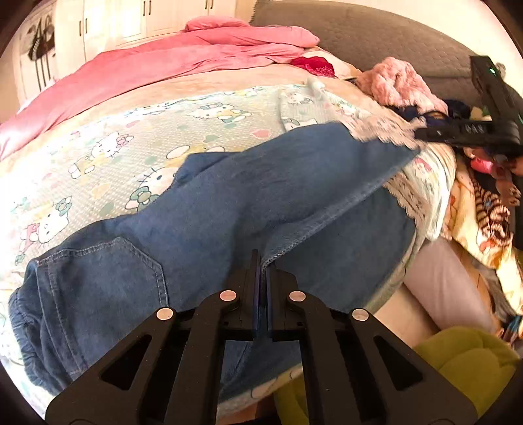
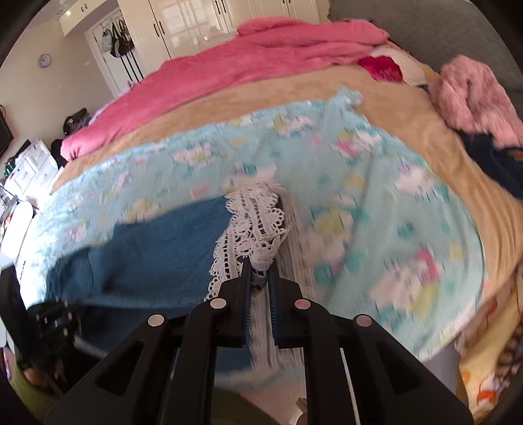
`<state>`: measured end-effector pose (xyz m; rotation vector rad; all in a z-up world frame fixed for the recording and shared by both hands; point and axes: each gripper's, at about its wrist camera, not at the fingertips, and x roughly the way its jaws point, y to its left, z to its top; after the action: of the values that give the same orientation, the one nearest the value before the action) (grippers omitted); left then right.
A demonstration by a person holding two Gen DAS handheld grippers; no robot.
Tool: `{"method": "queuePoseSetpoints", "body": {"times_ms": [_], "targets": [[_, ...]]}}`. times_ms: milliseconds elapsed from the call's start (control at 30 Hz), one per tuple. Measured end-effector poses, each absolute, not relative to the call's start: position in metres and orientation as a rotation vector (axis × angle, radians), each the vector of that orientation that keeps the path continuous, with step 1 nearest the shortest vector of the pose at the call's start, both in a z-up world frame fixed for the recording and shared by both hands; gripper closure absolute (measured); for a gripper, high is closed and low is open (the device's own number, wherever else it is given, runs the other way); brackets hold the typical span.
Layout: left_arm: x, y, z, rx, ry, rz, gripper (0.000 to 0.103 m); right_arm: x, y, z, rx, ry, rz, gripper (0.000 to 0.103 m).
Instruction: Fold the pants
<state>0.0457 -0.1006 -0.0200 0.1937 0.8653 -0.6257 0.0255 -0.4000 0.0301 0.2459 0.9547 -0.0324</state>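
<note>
Blue denim pants (image 1: 228,202) with white lace cuffs (image 2: 251,222) lie across a pale blue cartoon-print blanket (image 1: 137,144) on a bed. The waist and back pocket are at the lower left of the left wrist view. My left gripper (image 1: 261,258) is shut on the denim at a leg's edge seam. My right gripper (image 2: 260,261) is shut on the lace cuff at the leg end; it also shows in the left wrist view (image 1: 425,134) at the right. The right wrist view is motion-blurred.
A pink duvet (image 1: 170,62) lies across the far side of the bed. A fluffy pink garment (image 1: 402,81) and dark clothes are piled at the right by a grey headboard (image 1: 376,32). White wardrobes (image 2: 196,23) stand beyond. A green cushion (image 1: 467,359) is at lower right.
</note>
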Motion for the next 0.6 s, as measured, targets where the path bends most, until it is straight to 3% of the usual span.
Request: {"method": "queuePoseSetpoints", "body": {"times_ms": [500,600], "targets": [[0.024,-0.117,-0.051,0.302,0.927,-0.644,0.103,-0.01,-0.409,-0.042,0.273,1.094,-0.12,0.094],[0.023,-0.118,-0.054,0.323,0.932,-0.645,0.103,-0.011,-0.419,-0.044,0.285,1.108,-0.151,0.075]]}}
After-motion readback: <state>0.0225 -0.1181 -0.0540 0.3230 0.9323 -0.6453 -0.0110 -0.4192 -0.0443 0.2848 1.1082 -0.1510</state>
